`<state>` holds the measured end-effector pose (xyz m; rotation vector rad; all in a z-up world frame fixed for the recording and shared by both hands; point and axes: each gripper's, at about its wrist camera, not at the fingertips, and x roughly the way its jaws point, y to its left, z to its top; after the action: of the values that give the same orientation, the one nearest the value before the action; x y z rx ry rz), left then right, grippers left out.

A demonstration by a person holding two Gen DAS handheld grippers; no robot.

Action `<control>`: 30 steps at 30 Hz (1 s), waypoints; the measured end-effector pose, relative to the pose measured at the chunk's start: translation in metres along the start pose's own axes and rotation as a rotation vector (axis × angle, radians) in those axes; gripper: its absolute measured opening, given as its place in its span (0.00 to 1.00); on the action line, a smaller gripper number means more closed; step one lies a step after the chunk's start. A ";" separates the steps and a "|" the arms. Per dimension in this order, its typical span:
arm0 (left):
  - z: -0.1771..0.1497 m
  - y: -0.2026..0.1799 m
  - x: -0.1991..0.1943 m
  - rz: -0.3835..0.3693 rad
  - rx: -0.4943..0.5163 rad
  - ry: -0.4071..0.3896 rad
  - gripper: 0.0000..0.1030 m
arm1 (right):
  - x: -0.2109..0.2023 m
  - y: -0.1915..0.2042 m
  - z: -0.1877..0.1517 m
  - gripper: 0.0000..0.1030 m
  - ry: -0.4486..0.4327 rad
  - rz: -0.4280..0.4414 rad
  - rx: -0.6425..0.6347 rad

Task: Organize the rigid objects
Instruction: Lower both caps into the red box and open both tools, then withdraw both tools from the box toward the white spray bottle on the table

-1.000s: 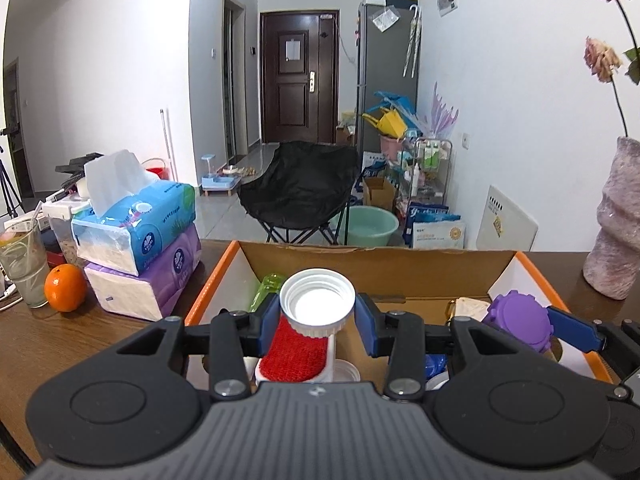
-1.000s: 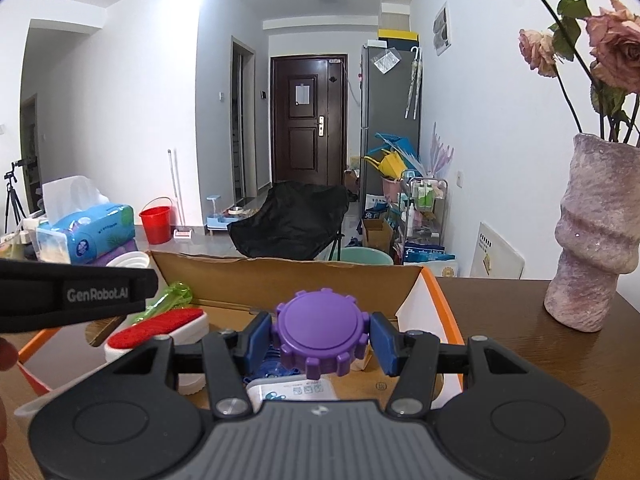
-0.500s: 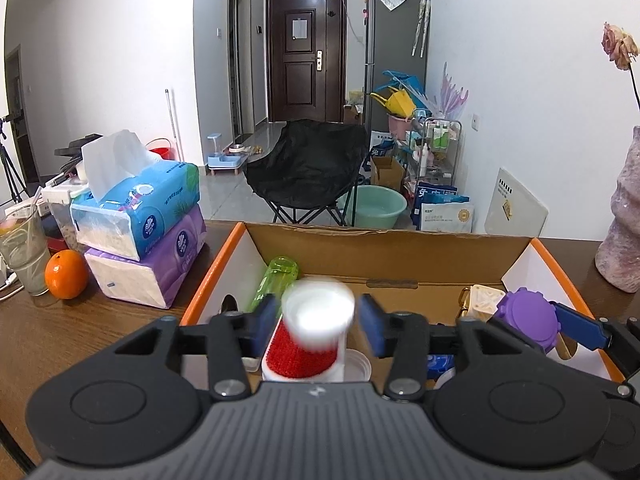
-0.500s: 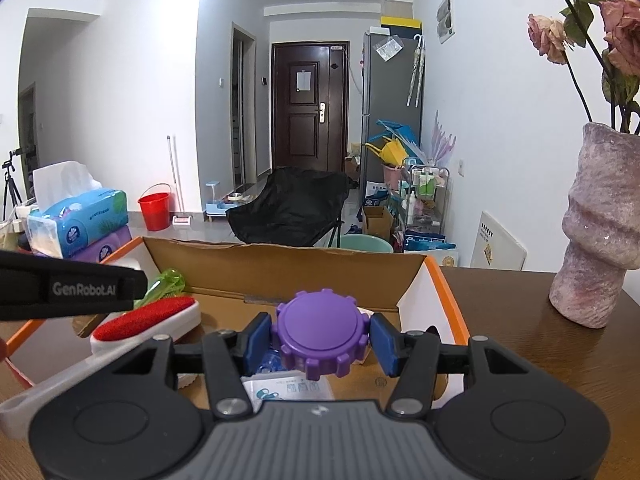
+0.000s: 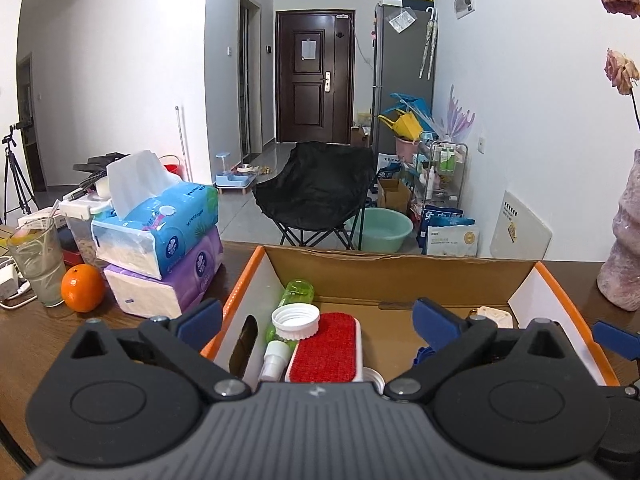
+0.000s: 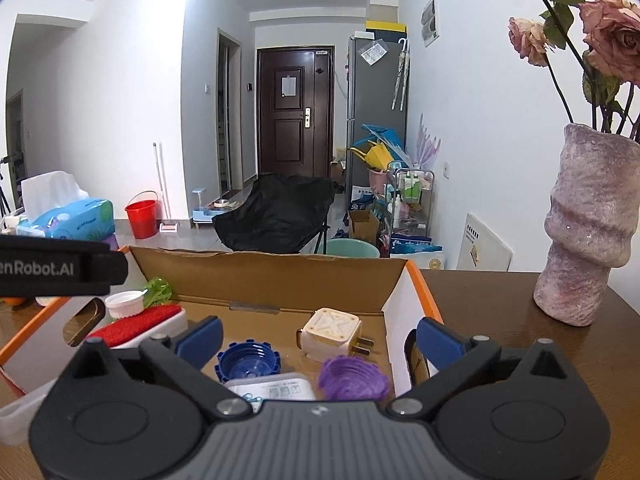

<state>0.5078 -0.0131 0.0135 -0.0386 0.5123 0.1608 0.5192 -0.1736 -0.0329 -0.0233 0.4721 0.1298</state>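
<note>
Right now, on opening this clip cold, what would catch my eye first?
Probably the orange-edged cardboard box on the brown table, cluttered with small items: a red-topped white brush with a white ribbed cap at its left, and a purple toothed cap lying blurred near the right tool. Both tools have just opened wide, nothing between them.

Cardboard box (image 5: pixel 400 272) brown, orange rim, white side walls. Brush (image 5: pixel 326 346) red pad, white body; white cap (image 5: pixel 295 322) at its 10 o'clock on green bottle (image 5: pixel 296 292). Purple cap (image 6: pixel 352 376), blue cap (image 6: pixel 246 364), cream plug (image 6: pixel 332 334). Orange fruit (image 5: pixel 82 288). Mottled pink vase (image 6: pixel 588 232).
</note>
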 end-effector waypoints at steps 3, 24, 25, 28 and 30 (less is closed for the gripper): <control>0.000 0.001 0.000 0.000 0.004 -0.003 1.00 | 0.000 0.000 0.001 1.00 -0.002 0.001 -0.001; -0.009 0.012 -0.051 -0.041 0.006 -0.078 1.00 | -0.053 -0.013 -0.009 1.00 -0.063 -0.024 0.018; -0.010 0.014 -0.055 -0.044 0.005 -0.080 1.00 | -0.056 -0.014 -0.010 1.00 -0.064 -0.025 0.018; -0.014 0.016 -0.067 -0.048 0.006 -0.087 1.00 | -0.070 -0.014 -0.015 1.00 -0.069 -0.027 0.021; -0.017 0.018 -0.075 -0.052 0.006 -0.088 1.00 | -0.078 -0.014 -0.019 1.00 -0.070 -0.028 0.022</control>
<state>0.4320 -0.0076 0.0353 -0.0392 0.4240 0.1096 0.4438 -0.1979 -0.0141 -0.0042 0.4035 0.0981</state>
